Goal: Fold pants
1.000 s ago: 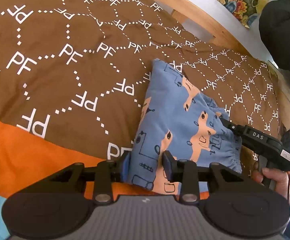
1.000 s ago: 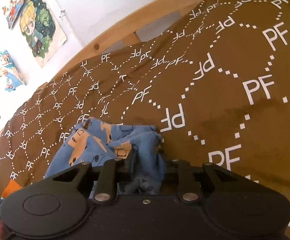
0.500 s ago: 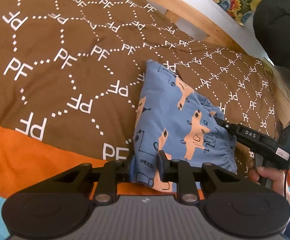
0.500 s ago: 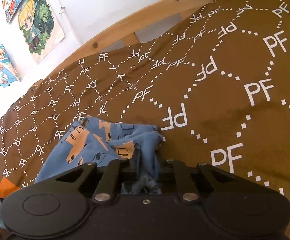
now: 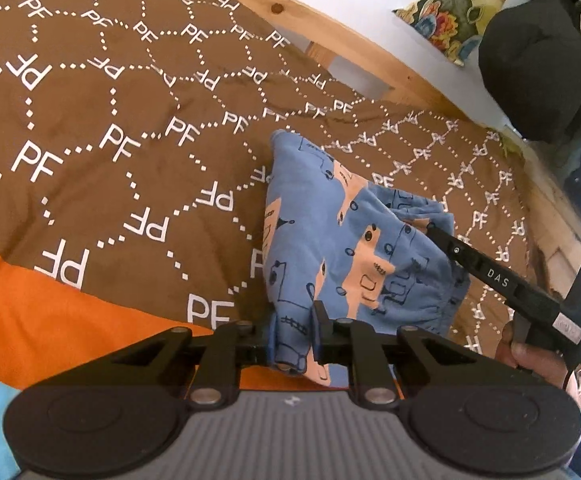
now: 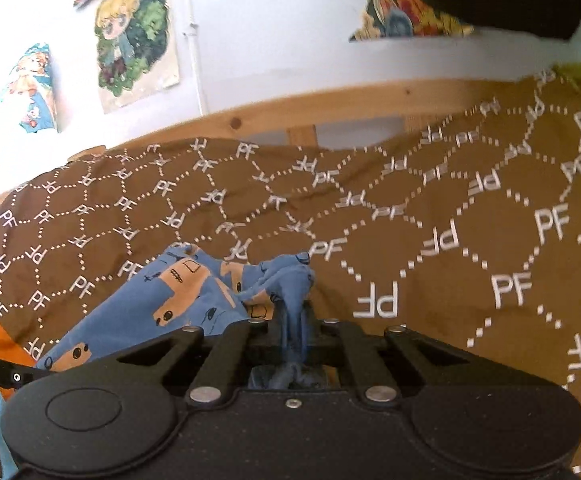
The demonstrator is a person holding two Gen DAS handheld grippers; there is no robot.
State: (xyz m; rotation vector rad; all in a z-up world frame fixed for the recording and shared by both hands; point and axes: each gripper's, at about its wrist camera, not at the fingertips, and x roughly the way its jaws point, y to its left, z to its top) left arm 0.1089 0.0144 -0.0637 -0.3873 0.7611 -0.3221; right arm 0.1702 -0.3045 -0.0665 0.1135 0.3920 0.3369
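Observation:
The pants (image 5: 322,232) are small, blue with orange car prints, and lie partly folded on the brown PF-patterned bedspread (image 5: 110,128). My left gripper (image 5: 293,334) is shut on the near corner of the pants. My right gripper (image 6: 292,320) is shut on a bunched edge of the pants (image 6: 194,292) and holds it raised a little. In the left wrist view the right gripper (image 5: 430,229) pinches the pants' far right edge, with a hand behind it.
A wooden bed rail (image 5: 330,28) runs along the far side under a white wall with cartoon posters (image 6: 134,36). A dark bundle (image 5: 538,64) and a patterned pillow (image 5: 450,12) sit at the far right. An orange band (image 5: 70,328) crosses the bedspread's near side.
The left gripper's jaws have closed onto the near corner of the pants. The right gripper has kept its grip and swung its view left with the cloth.

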